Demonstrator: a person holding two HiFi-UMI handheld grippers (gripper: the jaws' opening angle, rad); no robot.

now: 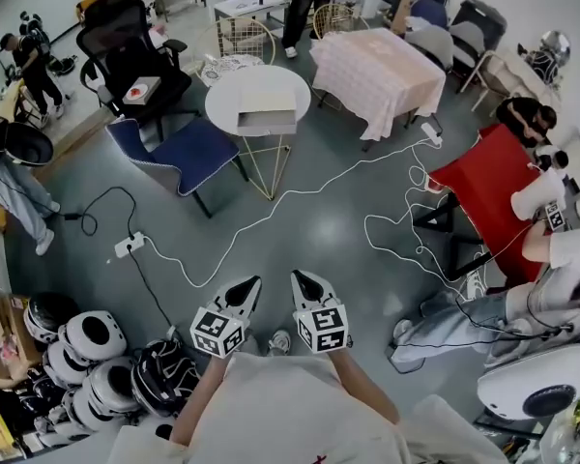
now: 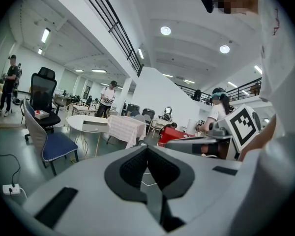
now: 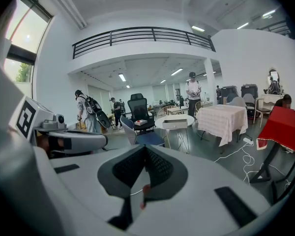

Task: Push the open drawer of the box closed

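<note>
The box (image 1: 267, 113), pale with its drawer drawn out toward me, lies on a round white table (image 1: 234, 90) far ahead across the floor. It shows small in the left gripper view (image 2: 94, 126) and in the right gripper view (image 3: 175, 124). My left gripper (image 1: 254, 280) and right gripper (image 1: 297, 275) are held side by side close to my body, both pointing toward the table and far short of it. The jaws of the left gripper (image 2: 147, 147) meet with nothing between them. The right gripper (image 3: 145, 147) is likewise shut and empty.
A blue chair (image 1: 184, 153) stands in front of the round table, a black office chair (image 1: 130, 61) to its left. White cables (image 1: 300, 196) and a power strip (image 1: 129, 245) lie across the floor between. Helmets (image 1: 97, 356) pile at lower left; a red table (image 1: 488, 187) and seated people are at right.
</note>
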